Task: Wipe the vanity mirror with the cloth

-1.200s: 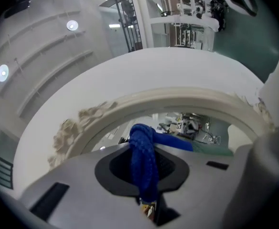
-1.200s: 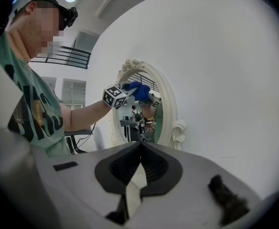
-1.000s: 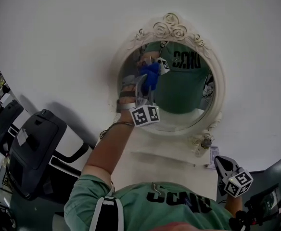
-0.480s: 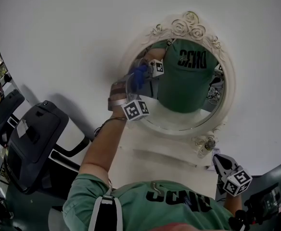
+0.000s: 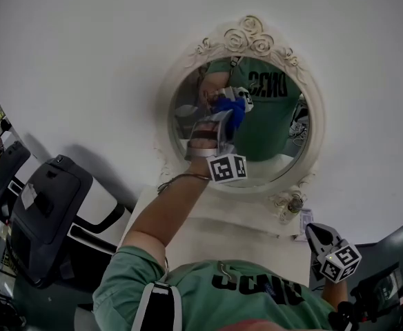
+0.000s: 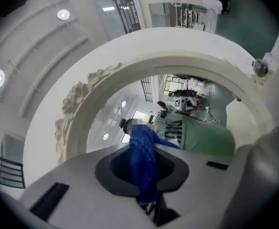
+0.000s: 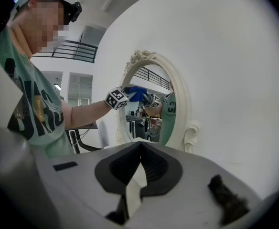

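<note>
Cloth (image 6: pixel 143 162), long axis toward mirror (image 6: pixel 177 44)

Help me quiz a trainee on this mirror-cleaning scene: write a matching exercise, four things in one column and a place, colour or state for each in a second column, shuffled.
Things
1. cloth
2. mirror
3. left gripper
4. right gripper

Descriptions
A. held low and off to the side, fingers together on nothing
B. blue, hanging between two fingers
C. round, in a cream frame with carved roses on top
D. raised high, closed on fabric

Pairs: 1-B, 2-C, 3-D, 4-A
</note>
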Motion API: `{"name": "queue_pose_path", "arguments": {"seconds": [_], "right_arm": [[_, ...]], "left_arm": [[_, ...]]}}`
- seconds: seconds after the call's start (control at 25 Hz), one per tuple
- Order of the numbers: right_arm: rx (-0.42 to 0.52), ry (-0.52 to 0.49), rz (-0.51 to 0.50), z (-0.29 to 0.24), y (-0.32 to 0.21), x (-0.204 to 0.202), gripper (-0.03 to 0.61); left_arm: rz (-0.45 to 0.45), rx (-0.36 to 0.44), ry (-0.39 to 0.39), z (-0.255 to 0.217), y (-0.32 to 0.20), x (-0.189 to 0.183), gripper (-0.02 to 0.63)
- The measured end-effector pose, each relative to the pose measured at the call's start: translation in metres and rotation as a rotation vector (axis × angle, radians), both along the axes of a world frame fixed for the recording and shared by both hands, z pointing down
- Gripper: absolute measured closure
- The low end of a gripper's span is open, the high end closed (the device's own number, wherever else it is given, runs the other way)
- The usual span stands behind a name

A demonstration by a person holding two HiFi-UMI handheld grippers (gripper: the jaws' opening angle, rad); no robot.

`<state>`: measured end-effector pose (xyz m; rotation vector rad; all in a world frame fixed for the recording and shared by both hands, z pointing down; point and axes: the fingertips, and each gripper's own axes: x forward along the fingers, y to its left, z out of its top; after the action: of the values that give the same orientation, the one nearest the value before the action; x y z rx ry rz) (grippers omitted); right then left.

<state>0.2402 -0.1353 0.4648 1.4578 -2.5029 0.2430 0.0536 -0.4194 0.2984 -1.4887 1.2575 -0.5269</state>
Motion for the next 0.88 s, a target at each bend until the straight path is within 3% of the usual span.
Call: {"name": "queue_pose_path", "arguments": {"seconds": [0.28, 0.48, 0.72, 0.88], "right_arm": [[-0.005, -0.024, 0.071, 0.007, 0.019, 0.034, 0.567], [0.0, -0.036, 0.096, 0.01, 0.031, 0.042, 0.566], [0.005, -0.034, 0.095, 0.005, 0.035, 0.04, 0.567], [0.015, -0.019, 0.055, -0.002, 0.026, 0.025, 0.568]], "left_arm": [[0.174, 0.048, -0.12, 0.0, 0.037, 0.147, 0.563], [0.23, 0.059, -0.163, 0.003, 0.054, 0.204, 0.563], [0.277, 0.018, -0.131, -0.003, 0.062, 0.194, 0.563], [0.237, 0.011, -0.046, -0.015, 0.058, 0.126, 0.562]]}}
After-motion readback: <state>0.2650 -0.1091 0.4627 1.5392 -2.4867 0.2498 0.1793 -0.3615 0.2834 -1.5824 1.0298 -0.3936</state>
